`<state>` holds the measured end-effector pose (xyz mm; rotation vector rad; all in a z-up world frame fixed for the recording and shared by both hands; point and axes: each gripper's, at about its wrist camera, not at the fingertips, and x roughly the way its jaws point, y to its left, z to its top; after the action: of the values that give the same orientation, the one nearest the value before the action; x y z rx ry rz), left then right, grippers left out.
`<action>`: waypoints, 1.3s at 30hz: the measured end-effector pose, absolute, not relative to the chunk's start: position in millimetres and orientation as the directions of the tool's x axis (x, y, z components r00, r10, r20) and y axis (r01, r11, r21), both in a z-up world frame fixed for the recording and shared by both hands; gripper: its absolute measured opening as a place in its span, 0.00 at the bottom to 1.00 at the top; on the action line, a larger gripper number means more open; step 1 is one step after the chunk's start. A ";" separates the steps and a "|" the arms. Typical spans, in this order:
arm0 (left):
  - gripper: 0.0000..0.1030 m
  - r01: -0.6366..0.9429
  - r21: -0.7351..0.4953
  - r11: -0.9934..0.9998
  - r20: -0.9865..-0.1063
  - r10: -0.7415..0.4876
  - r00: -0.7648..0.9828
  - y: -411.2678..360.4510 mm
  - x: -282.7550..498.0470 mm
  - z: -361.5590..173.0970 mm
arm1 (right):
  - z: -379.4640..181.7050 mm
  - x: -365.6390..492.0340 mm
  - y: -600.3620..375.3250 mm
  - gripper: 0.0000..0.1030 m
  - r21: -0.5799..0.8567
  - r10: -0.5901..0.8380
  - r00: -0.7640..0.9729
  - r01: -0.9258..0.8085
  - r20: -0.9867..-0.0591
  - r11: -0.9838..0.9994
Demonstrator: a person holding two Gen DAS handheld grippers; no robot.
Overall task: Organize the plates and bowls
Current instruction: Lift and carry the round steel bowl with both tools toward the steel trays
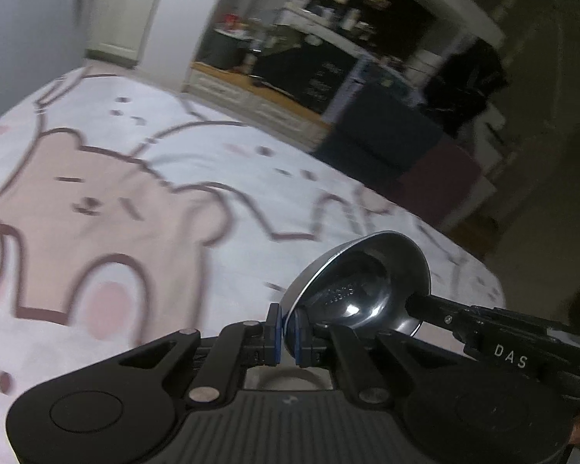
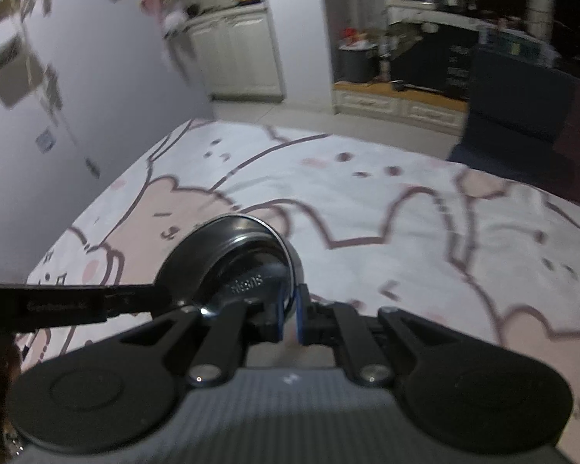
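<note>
We hold one steel bowl between both tongs; our left tongs are clamped on its rim, our right tongs clamped on the opposite rim; the bowl hangs tilted above the cartoon-print cloth ahead.

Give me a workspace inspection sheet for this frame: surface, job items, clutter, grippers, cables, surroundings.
Surface: bear-print cloth, bare where visible.
Job's things: one steel bowl, tilted, held off the cloth; no plates seen.
Clutter: nothing seen on the cloth.
Grippers: left gripper and right gripper each clamp the bowl rim on opposite sides.
Cables: nothing seen.
Surroundings: white cabinet, cluttered dark shelves, dark chair; image blurred.
</note>
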<state>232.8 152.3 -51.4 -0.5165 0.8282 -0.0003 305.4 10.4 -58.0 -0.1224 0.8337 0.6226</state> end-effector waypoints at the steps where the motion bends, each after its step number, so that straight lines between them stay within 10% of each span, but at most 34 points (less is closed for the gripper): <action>1: 0.06 -0.179 -0.445 0.878 -0.699 -0.215 0.682 141.2 232.8 -49.6 | -54.8 302.0 -2.7 0.07 0.138 0.463 0.519 -0.546 -0.719 0.826; 20: 0.06 0.139 -0.445 0.885 -0.699 -0.440 0.564 -57.2 226.9 -52.8 | -43.8 208.2 -252.7 0.06 0.203 0.298 0.684 -0.219 -0.666 0.954; 39: 0.05 0.312 -0.304 0.900 -0.835 -0.410 0.368 -142.5 210.4 -112.4 | -89.7 157.2 -326.5 0.05 0.224 0.226 0.610 -0.081 -0.759 0.971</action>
<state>210.4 -142.5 -112.4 -0.0997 1.1010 -0.4646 157.2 -326.5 -89.7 0.1741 0.8983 0.1785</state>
